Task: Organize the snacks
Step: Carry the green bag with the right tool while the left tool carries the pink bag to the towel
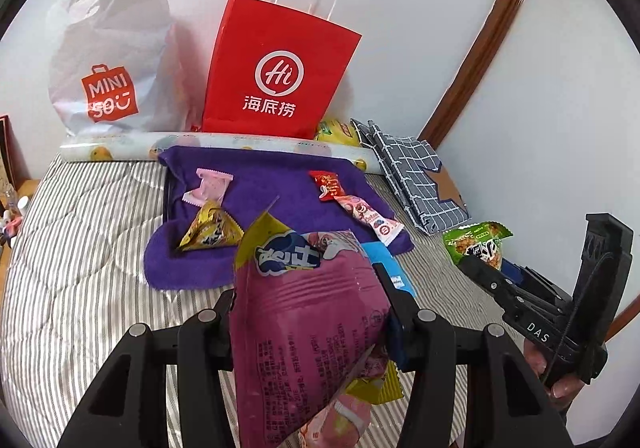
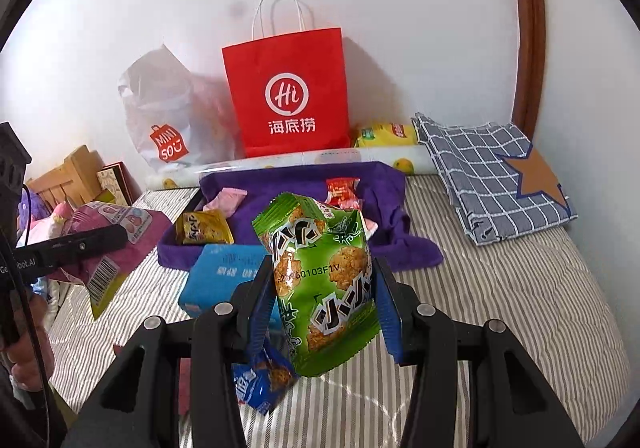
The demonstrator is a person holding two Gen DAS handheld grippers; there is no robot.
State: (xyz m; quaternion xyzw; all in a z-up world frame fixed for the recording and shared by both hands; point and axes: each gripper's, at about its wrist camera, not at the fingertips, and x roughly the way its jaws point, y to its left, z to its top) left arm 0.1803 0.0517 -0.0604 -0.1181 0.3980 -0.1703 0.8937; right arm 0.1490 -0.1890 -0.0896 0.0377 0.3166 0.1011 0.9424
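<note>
My left gripper (image 1: 308, 292) is shut on a pink snack bag (image 1: 304, 312) and holds it above the striped bed; the bag also shows in the right wrist view (image 2: 116, 232). My right gripper (image 2: 324, 280) is shut on a green snack bag (image 2: 324, 280), seen in the left wrist view (image 1: 478, 242) too. A tray lined with a purple towel (image 1: 280, 183) holds a yellow packet (image 1: 212, 232), a pink packet (image 1: 208, 185), a red packet (image 1: 330, 183) and a long pink-white packet (image 1: 370, 217). A blue box (image 2: 218, 276) lies in front of the tray.
A red paper bag (image 1: 280, 71) and a white Miniso plastic bag (image 1: 112, 59) stand against the wall behind a rolled mat (image 1: 120, 149). A folded checked cloth (image 2: 496, 175) lies at the right. A blue cookie packet (image 2: 260, 380) lies under my right gripper. Wooden furniture (image 2: 68, 175) stands left.
</note>
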